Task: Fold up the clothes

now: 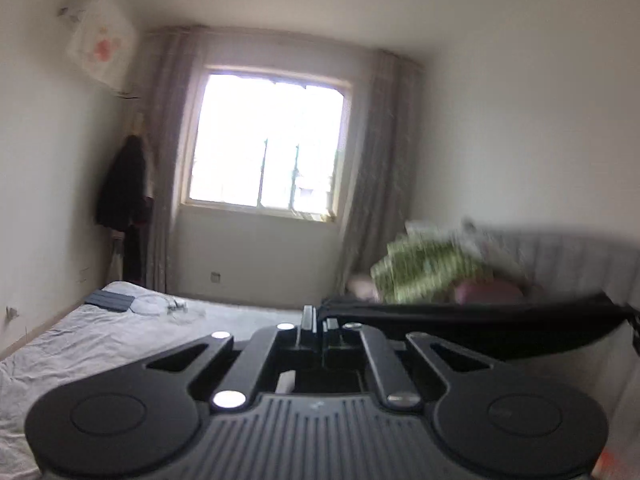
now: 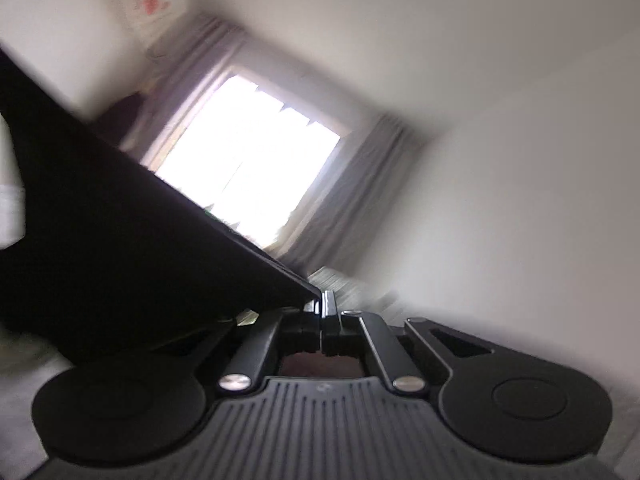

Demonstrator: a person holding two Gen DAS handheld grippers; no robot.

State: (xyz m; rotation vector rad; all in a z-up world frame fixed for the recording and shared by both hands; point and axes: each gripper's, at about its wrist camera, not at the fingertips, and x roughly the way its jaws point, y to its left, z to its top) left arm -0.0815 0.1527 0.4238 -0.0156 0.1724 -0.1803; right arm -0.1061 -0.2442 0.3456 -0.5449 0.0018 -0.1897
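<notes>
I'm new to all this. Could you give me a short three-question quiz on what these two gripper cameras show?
1. True or false: both grippers are clamped on the same black garment.
2. What lies on the bed near the far left corner? A) a dark folded item B) a red ball C) a shoe
3. Fill in: the garment hangs stretched between the left gripper and the ____ gripper.

Key: 1 true. 2 A, the dark folded item. 3 right.
</notes>
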